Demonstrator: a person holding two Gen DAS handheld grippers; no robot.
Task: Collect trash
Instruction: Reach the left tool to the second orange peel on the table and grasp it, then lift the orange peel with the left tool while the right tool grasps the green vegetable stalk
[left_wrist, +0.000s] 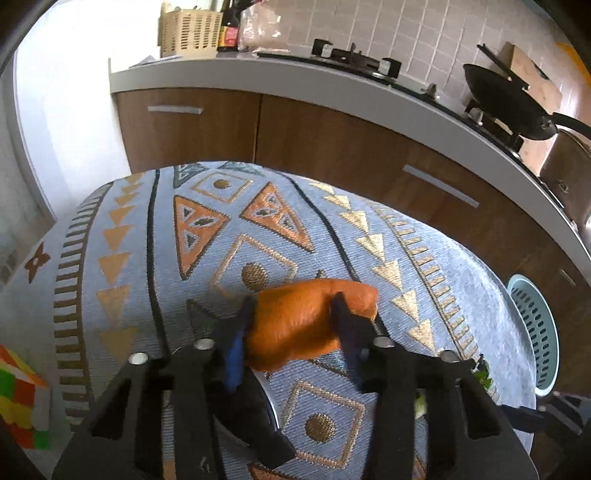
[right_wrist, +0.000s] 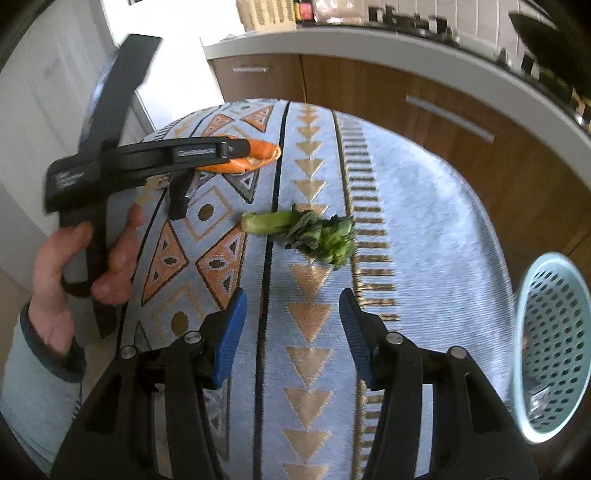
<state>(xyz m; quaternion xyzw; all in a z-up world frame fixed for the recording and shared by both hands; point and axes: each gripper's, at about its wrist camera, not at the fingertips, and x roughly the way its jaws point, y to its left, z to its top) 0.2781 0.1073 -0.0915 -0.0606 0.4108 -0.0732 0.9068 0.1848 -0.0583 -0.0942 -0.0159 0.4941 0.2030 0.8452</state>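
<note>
My left gripper (left_wrist: 293, 314) is shut on an orange peel (left_wrist: 295, 325) and holds it just above the patterned tablecloth (left_wrist: 140, 229). The right wrist view shows the same gripper (right_wrist: 240, 147) from the side with the orange peel (right_wrist: 258, 153) in its tips. My right gripper (right_wrist: 291, 314) is open and empty above the cloth. A green leafy vegetable scrap (right_wrist: 306, 232) lies on the cloth ahead of it. A light blue perforated basket (right_wrist: 550, 347) stands at the table's right edge, also seen in the left wrist view (left_wrist: 535, 325).
A colourful puzzle cube (left_wrist: 22, 402) sits at the table's left edge. Behind the table run brown kitchen cabinets (left_wrist: 332, 136) under a grey counter with a stove and a black pan (left_wrist: 513, 99).
</note>
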